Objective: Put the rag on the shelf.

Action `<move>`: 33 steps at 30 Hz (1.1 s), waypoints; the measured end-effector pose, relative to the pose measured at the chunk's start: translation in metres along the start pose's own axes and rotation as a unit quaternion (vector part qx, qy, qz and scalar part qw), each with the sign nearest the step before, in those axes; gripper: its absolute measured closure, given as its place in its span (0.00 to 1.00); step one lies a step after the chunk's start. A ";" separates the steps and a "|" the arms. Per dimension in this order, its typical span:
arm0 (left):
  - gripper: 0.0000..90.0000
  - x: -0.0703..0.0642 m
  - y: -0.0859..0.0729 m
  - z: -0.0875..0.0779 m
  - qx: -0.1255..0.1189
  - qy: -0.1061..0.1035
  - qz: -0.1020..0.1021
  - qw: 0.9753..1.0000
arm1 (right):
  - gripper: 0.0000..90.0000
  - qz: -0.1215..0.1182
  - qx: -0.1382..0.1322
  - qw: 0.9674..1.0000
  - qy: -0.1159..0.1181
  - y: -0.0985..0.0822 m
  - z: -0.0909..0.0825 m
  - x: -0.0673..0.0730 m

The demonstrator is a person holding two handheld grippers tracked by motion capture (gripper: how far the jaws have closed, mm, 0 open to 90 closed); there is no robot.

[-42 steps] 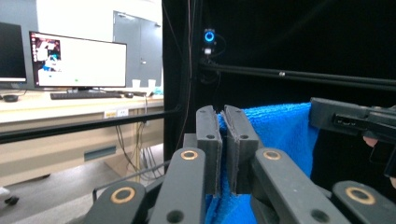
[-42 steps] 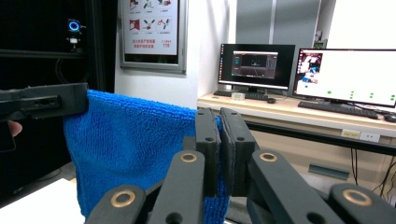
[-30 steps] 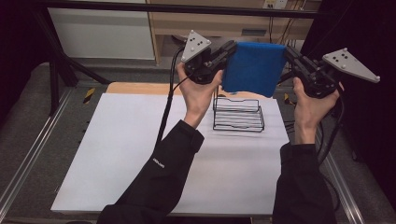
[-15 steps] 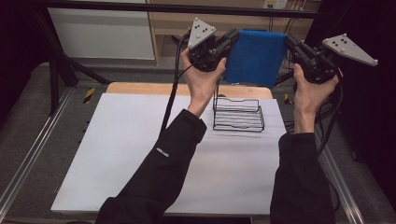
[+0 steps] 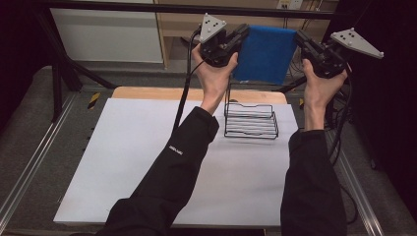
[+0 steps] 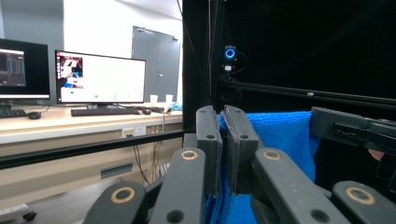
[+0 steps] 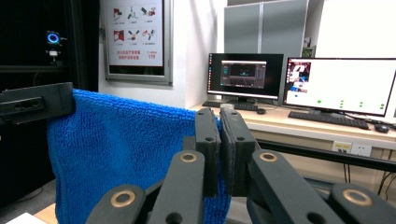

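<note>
Both grippers lifted farther, pinching blue towel; white table, monitors behind

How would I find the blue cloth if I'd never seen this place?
Look at the white table and go to its far edge, above the black wire rack. Stretched in the air between the left claw and right claw hangs the blue cloth, the one bright, fuzzy thing among black and grey gear.

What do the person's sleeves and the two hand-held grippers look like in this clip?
Both sleeves are black; the left bears a small white mark. The left gripper and right gripper are black, each topped by a grey three-cornered plate with dark dots and trailing a black cable. Brass-coloured rings sit at the jaw pivots.
</note>
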State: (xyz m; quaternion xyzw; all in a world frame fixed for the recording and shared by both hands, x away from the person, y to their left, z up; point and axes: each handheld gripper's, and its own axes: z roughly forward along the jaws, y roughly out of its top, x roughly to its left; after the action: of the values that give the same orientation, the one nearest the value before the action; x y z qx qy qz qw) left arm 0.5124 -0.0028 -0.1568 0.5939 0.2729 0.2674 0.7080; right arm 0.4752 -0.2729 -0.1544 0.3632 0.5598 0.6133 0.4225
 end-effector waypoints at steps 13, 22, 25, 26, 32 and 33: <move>0.95 0.009 -0.019 0.009 0.017 -0.004 0.017 1.000 | 0.96 -0.001 0.019 1.000 0.002 -0.013 0.012 -0.011; 0.95 0.008 -0.040 0.006 0.041 -0.016 0.031 0.999 | 0.96 -0.008 0.039 0.999 0.010 -0.031 0.005 -0.015; 0.95 0.005 -0.046 0.003 0.042 -0.021 0.037 0.998 | 0.96 -0.006 0.045 0.999 0.012 -0.035 0.001 -0.016; 0.95 0.005 -0.047 0.002 0.044 -0.022 0.039 0.998 | 0.96 -0.003 0.048 0.999 0.014 -0.037 0.000 -0.016; 0.95 0.004 -0.055 -0.005 0.057 -0.026 0.045 0.997 | 0.96 -0.003 0.066 0.998 0.024 -0.045 -0.007 -0.015; 0.95 0.004 -0.057 -0.006 0.060 -0.028 0.046 0.997 | 0.96 -0.005 0.071 0.997 0.026 -0.046 -0.007 -0.015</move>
State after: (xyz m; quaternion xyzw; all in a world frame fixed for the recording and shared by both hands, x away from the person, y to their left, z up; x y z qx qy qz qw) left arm 0.5141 -0.0044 -0.2141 0.6543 0.2410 0.2664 0.6655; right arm 0.4791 -0.2886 -0.2005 0.3737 0.6143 0.5793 0.3839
